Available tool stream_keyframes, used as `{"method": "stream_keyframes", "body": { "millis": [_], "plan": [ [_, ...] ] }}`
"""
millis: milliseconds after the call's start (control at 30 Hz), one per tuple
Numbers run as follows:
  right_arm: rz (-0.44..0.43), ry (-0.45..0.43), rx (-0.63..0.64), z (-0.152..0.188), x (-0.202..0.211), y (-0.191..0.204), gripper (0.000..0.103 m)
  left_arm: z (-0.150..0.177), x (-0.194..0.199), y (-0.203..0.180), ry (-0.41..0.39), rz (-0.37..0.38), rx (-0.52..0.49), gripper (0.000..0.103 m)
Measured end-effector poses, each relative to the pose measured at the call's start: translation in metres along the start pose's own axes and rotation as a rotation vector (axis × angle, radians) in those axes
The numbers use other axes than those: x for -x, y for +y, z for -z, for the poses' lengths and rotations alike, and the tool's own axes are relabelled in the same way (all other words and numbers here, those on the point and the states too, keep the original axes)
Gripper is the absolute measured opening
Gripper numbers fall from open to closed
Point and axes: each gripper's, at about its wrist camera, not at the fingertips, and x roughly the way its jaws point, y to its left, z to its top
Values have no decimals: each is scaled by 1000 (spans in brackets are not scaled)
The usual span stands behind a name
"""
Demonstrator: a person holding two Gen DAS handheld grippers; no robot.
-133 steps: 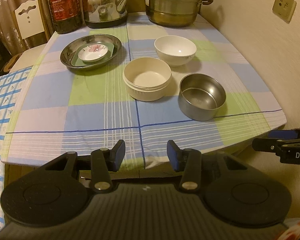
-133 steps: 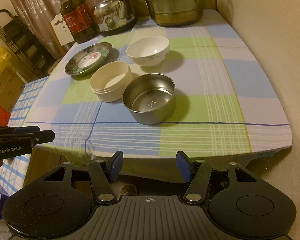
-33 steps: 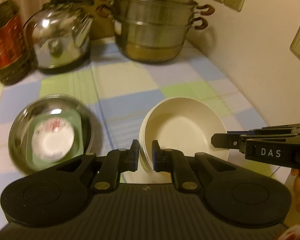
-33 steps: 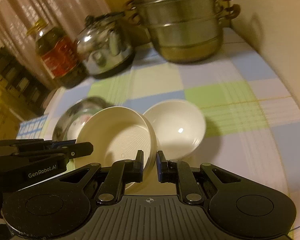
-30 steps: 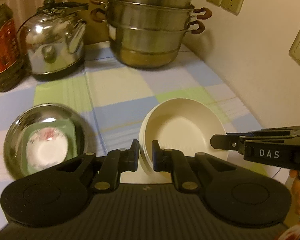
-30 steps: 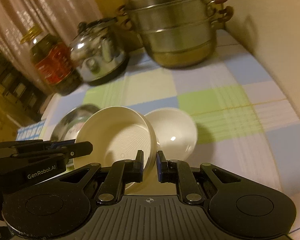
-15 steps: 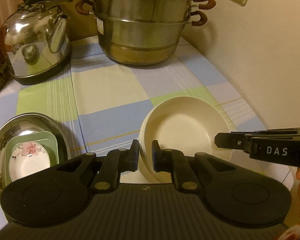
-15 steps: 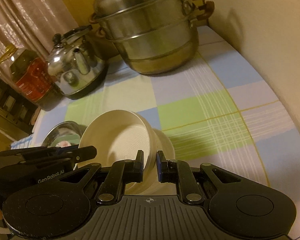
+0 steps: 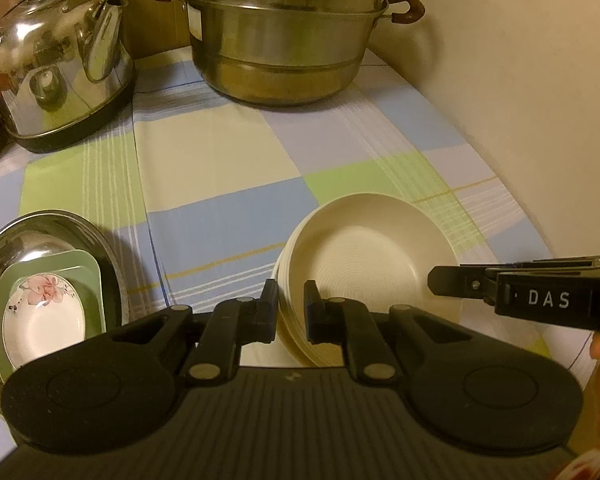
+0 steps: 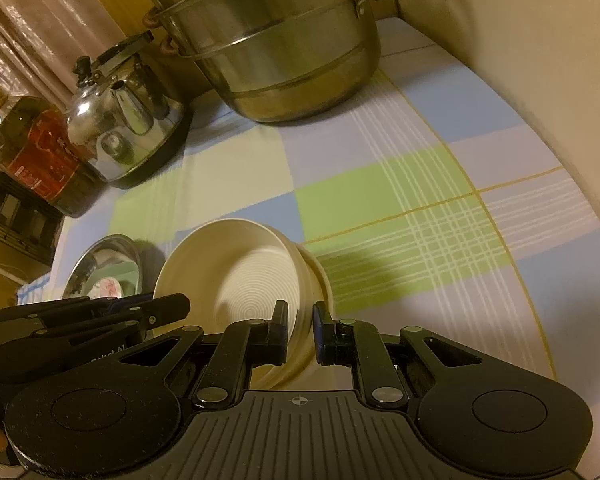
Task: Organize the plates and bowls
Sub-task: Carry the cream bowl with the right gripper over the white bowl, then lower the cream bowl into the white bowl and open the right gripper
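Note:
Both grippers are shut on opposite rims of the cream ribbed bowl (image 9: pixel 372 264), which also shows in the right wrist view (image 10: pixel 236 276). My left gripper (image 9: pixel 291 312) pinches its near left rim. My right gripper (image 10: pixel 300 332) pinches its right rim; it shows in the left wrist view (image 9: pixel 500 286) at the right. The white bowl (image 10: pixel 320 276) sits under the cream bowl, only its edge showing. A steel plate (image 9: pixel 52 232) at the left holds a green dish (image 9: pixel 88 280) and a small floral saucer (image 9: pixel 44 312).
A large steel steamer pot (image 9: pixel 288 32) stands at the back of the checked tablecloth (image 9: pixel 220 168), a kettle (image 9: pixel 56 64) to its left, an oil bottle (image 10: pixel 36 148) further left. The wall (image 9: pixel 520 100) runs close along the right side.
Both grippers have carried the cream bowl forward and over the white bowl, which is now almost hidden beneath it. Both stay shut on its rim.

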Motion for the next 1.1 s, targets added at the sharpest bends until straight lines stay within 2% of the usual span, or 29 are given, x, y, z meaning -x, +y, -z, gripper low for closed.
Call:
{"method": "stream_keyframes", "body": {
  "millis": [600, 967, 1067, 1100],
  "plan": [
    [-15, 10, -27, -3, -4, -5, 14, -1, -6, 0, 10, -1, -5, 12],
    [-15, -21, -8, -1, 3, -4, 15, -1, 4, -2, -19, -9, -6, 13],
    [-17, -37, -1, 0, 8, -3, 20, -1, 11, -3, -35, -14, -1, 14],
    [-21, -45, 1, 1, 9, -3, 26, -1, 14, -3, -42, -16, -1, 15]
  ]
}}
